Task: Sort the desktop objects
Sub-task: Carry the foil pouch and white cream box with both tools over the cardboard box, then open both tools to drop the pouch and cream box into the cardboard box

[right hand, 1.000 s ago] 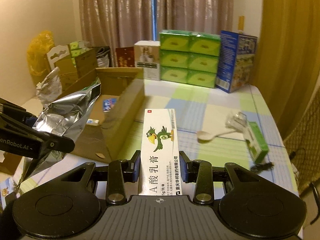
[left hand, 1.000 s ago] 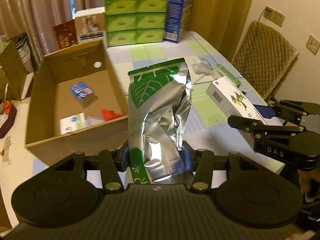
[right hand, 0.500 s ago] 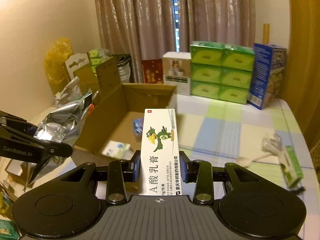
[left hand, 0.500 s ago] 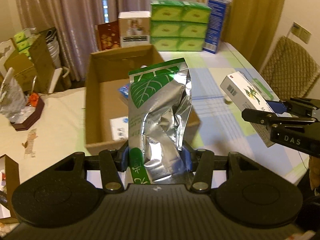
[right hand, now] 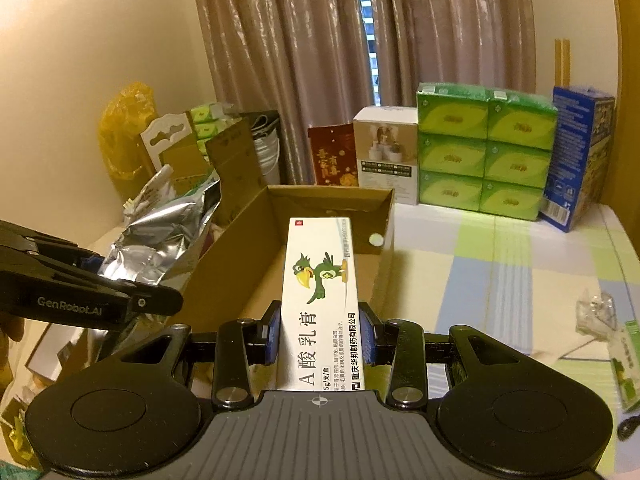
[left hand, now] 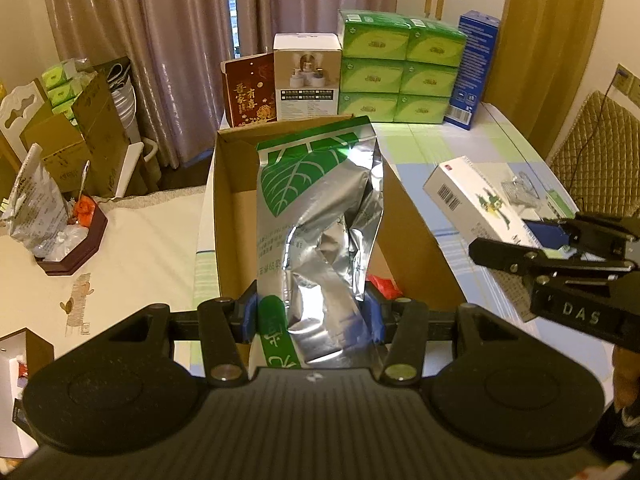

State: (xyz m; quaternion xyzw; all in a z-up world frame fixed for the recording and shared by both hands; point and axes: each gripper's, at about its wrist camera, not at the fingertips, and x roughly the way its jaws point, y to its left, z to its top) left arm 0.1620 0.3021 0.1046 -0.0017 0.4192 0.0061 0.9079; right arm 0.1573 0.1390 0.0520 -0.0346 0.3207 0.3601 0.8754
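My left gripper [left hand: 310,312] is shut on a crumpled silver foil pouch with a green leaf print [left hand: 320,220], held upright over the near end of the open cardboard box [left hand: 216,200]. To its right, my right gripper [left hand: 560,240] carries a white ointment carton [left hand: 472,196]. In the right wrist view my right gripper [right hand: 320,334] is shut on that white carton with a green parrot [right hand: 320,280], poised above the cardboard box [right hand: 352,200]. The left gripper [right hand: 100,292] with the silver pouch [right hand: 168,236] is at the left there.
Stacked green tissue packs [left hand: 400,68], a blue box [left hand: 474,68], a white box [left hand: 306,76] and a red card [left hand: 250,92] stand beyond the box. A clear wrapper [right hand: 596,312] and small green packet [right hand: 628,364] lie on the checked cloth at right. A tray of clutter [left hand: 72,236] sits left.
Both grippers have carried their loads leftward, from beside the box to over its near end. The box now sits straight ahead in both views. Neither grip has altered.
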